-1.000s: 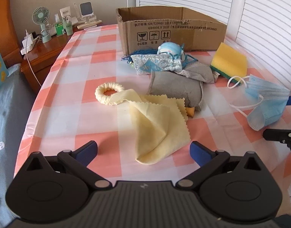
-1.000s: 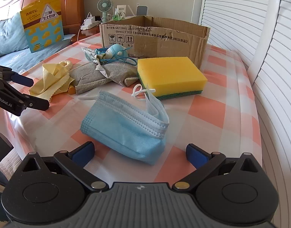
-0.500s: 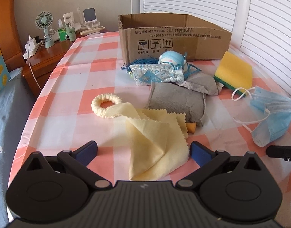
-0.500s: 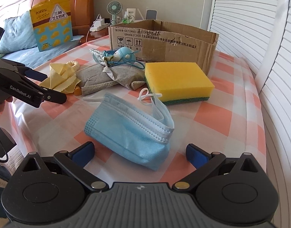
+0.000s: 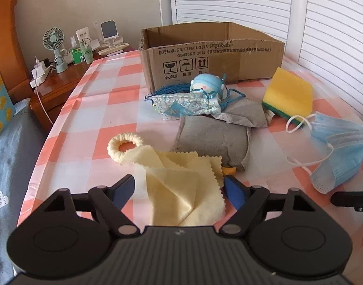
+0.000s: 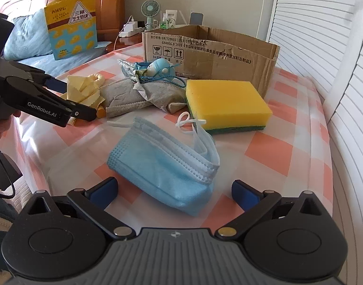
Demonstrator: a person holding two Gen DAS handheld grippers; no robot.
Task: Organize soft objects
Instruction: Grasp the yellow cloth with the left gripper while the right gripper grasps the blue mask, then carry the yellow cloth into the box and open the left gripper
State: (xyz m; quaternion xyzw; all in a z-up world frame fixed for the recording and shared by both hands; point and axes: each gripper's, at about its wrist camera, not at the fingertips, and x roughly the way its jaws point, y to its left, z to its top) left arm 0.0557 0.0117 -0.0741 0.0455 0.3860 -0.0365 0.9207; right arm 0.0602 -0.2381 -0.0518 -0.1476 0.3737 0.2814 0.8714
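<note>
My left gripper (image 5: 179,186) is open, its blue pads on either side of a folded yellow cloth (image 5: 183,190) with a cream knitted ring (image 5: 124,146) at its far end. My right gripper (image 6: 174,188) is open, its pads on either side of a blue face mask (image 6: 165,163). Behind lie grey pouches (image 5: 214,135), a blue doll with string (image 5: 206,86), a yellow sponge (image 6: 225,103) and an open cardboard box (image 5: 212,54). The left gripper also shows in the right wrist view (image 6: 70,99) over the cloth.
The checked tablecloth (image 5: 105,109) covers the table. A wooden nightstand (image 5: 55,87) with a fan and bottles stands at the left. White shutters (image 6: 323,47) run along the right. A bed with a yellow bag (image 6: 71,25) lies at the left.
My left gripper has moved forward so the yellow cloth now lies between its pads, and its jaws have narrowed a little. My right gripper has crept forward toward the mask.
</note>
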